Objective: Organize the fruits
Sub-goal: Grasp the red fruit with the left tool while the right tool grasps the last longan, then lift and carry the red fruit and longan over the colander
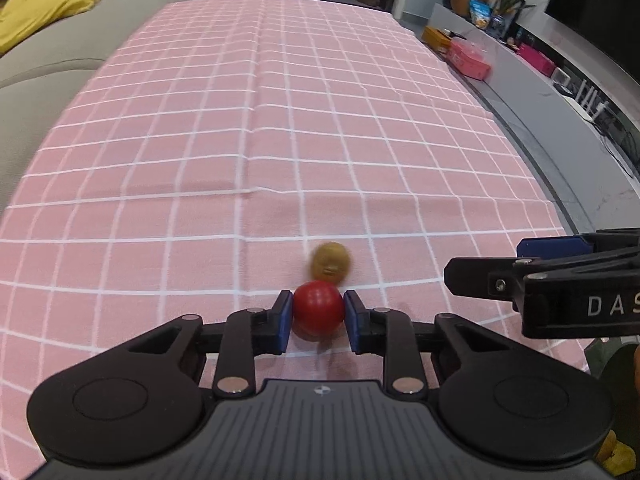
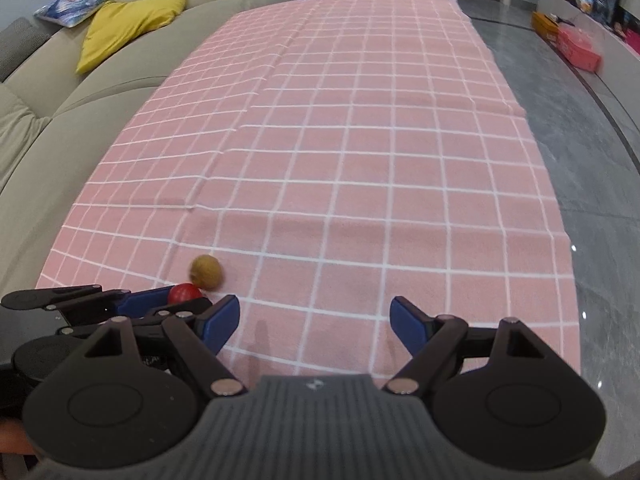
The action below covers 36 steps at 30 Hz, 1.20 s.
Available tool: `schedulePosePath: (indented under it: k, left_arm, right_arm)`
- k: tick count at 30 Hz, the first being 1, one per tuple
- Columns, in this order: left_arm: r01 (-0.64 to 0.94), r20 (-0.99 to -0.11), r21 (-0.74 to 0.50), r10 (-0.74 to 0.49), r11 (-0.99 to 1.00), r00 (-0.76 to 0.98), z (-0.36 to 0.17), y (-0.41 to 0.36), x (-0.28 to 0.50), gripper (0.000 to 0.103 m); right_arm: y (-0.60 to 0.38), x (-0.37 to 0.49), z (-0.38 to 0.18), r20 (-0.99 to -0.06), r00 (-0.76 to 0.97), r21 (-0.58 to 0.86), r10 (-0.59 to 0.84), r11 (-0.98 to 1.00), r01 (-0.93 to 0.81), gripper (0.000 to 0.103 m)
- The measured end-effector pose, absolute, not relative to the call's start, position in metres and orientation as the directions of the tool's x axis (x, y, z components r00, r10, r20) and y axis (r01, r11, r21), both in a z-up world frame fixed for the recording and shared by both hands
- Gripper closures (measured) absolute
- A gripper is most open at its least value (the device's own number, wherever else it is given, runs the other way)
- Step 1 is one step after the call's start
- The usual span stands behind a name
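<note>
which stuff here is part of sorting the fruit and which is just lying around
Part of the job:
- red fruit, pinched in the left tongs
- brown fruit, just beyond it on the cloth
- right tongs, open and empty

Just lying about:
- yellow cushion on the sofa
- pink box

2 wrist views, angled down, sharing the pink cloth point(image 1: 320, 120).

Left claw point(image 1: 318, 314) clamped tight; right claw point(image 2: 315, 322) spread wide.

"DAS" on right tool point(image 1: 480, 268)
</note>
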<state>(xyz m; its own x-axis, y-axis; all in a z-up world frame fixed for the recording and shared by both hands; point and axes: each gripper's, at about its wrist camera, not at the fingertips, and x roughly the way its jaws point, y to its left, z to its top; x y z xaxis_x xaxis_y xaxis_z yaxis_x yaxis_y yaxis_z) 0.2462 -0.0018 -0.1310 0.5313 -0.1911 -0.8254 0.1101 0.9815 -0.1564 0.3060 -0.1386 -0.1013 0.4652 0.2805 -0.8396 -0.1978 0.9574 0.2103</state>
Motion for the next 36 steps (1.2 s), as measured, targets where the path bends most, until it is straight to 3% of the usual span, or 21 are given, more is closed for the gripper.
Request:
schedulePosePath:
  k: [4,13,18,24,29,32,36]
  left_arm:
    - [0.042,-0.832,-0.132,-0.134,0.990,0.539,-0.121,0.017,0.245,0.073]
    - [-0.047,-0.833,-0.077,-0.039,0.996,0.552,-0.110,0.045,0.245,0.073]
    - [-0.071,-0.837,-0.089,-0.036,0.993,0.546,-0.112,0.050,0.243,0.073]
    - [-0.088,-0.835,-0.114,-0.047,0.990,0.549,-0.111,0.055,0.243,0.073]
    - [-0.095,-0.830,-0.130,-0.056,0.987,0.555,-0.108,0.059,0.241,0.073]
    - [-0.097,-0.829,-0.135,-0.058,0.986,0.556,-0.107,0.059,0.240,0.073]
    - [-0.098,-0.827,-0.140,-0.062,0.985,0.559,-0.103,0.059,0.237,0.073]
  right_arm:
    - [-0.122,0.311,-0.097,-0.829,0.465,0.206,0.311,0.943,-0.263,0.027]
    - [-0.080,0.327,-0.108,-0.850,0.383,0.210,0.362,0.899,-0.383,0.048]
    - [-0.067,0.338,-0.120,-0.866,0.352,0.214,0.355,0.899,-0.381,0.053]
    - [-0.052,0.346,-0.125,-0.877,0.341,0.187,0.339,0.894,-0.406,0.067]
    - [-0.046,0.349,-0.129,-0.887,0.333,0.172,0.322,0.896,-0.408,0.069]
    - [-0.044,0.351,-0.133,-0.892,0.323,0.170,0.316,0.898,-0.406,0.080]
    - [-0.045,0.349,-0.131,-0.893,0.331,0.159,0.306,0.901,-0.404,0.080]
